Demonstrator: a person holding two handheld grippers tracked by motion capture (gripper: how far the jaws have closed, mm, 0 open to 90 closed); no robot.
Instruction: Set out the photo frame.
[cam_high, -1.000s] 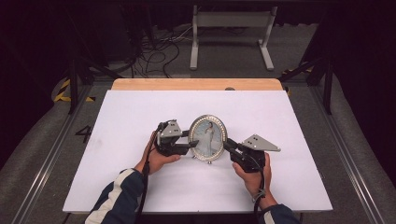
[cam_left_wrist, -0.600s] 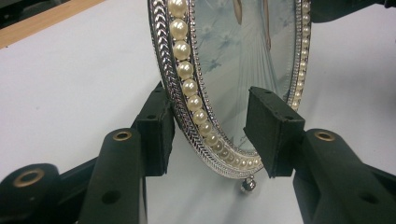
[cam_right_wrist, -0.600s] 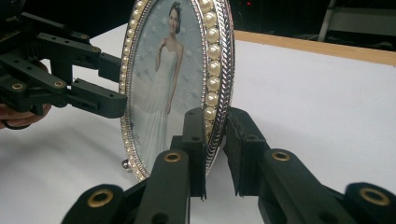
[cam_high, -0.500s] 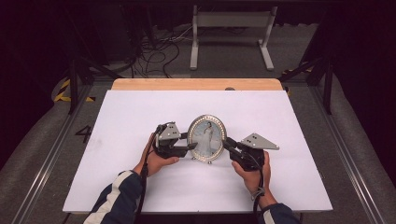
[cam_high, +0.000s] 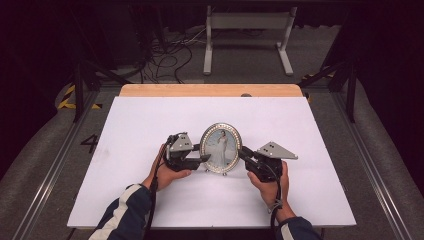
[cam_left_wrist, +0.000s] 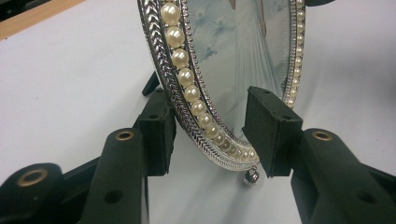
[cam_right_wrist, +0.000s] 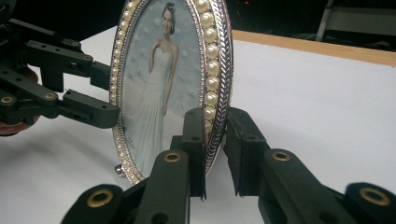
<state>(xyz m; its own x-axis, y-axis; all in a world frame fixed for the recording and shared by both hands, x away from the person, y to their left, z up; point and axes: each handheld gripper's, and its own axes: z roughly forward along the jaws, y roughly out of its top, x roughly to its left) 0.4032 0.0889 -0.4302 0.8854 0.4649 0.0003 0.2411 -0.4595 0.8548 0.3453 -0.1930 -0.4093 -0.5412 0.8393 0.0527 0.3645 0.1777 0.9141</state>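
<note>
A: What carries everything here?

B: A white tabletop (cam_high: 150, 200) with a wooden strip along its far edge. Near its middle stands the oval picture frame (cam_high: 220, 148), upright on small ball feet, its rim set with pearls and braided silver metal. It holds a photo of a figure in a long white dress.

A: And the person?

B: Two forearms in dark sleeves with white stripes come in from the near edge, one hand on each side of the frame.

A: How is the left tool (cam_high: 203, 158) set?

B: In the left gripper view its jaws are spread wider than the rim. One pad sits against the back of the frame's lower edge; the other pad (cam_left_wrist: 271, 130) stands clear in front of the glass, so it is not pinching.

A: And the right tool (cam_high: 244, 152)?

B: In the right gripper view its jaws straddle the frame's other edge, low down. The front pad (cam_right_wrist: 194, 140) lies on the pearl rim and the rear pad is close behind it, the two pressed in on the frame's edge.
</note>
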